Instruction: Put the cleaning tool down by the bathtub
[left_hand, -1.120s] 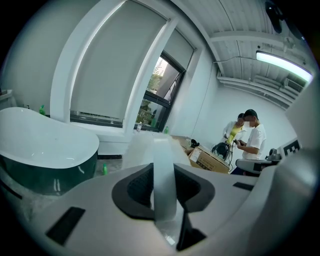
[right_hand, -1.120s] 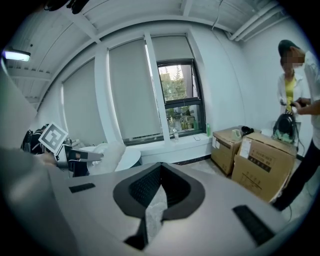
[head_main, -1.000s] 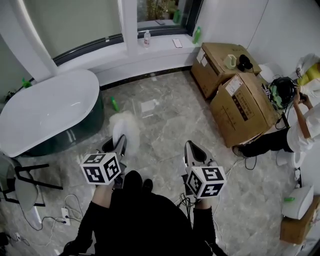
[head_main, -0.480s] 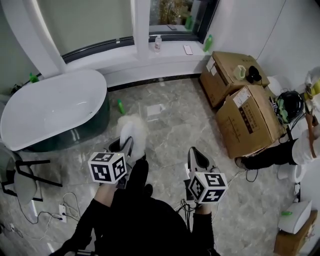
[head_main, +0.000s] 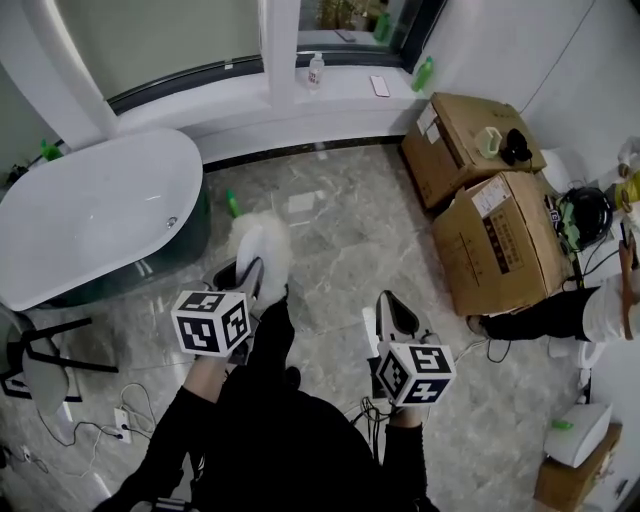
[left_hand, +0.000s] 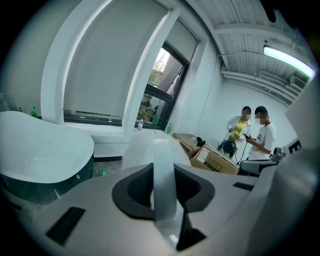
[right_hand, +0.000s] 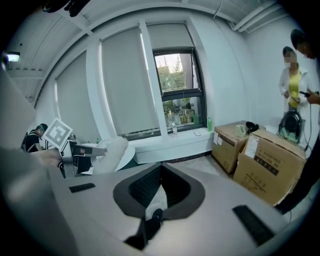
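Duster (head_main: 262, 245), fluffy white head on flat translucent handle (left_hand: 163, 185)

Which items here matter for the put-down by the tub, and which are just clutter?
Job: cleaning tool, held in the left gripper; bathtub.
Clutter: cardboard boxes; green bottle on the floor; windowsill bottle; chair.

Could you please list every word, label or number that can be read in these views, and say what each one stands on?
No text can be read.
Front cardboard box, white label and black side print: too small and blurred.
Rear cardboard box, white label: too small.
Bottle on the windowsill, label: too small.
Marker cubes: black-and-white square patterns only, no words.
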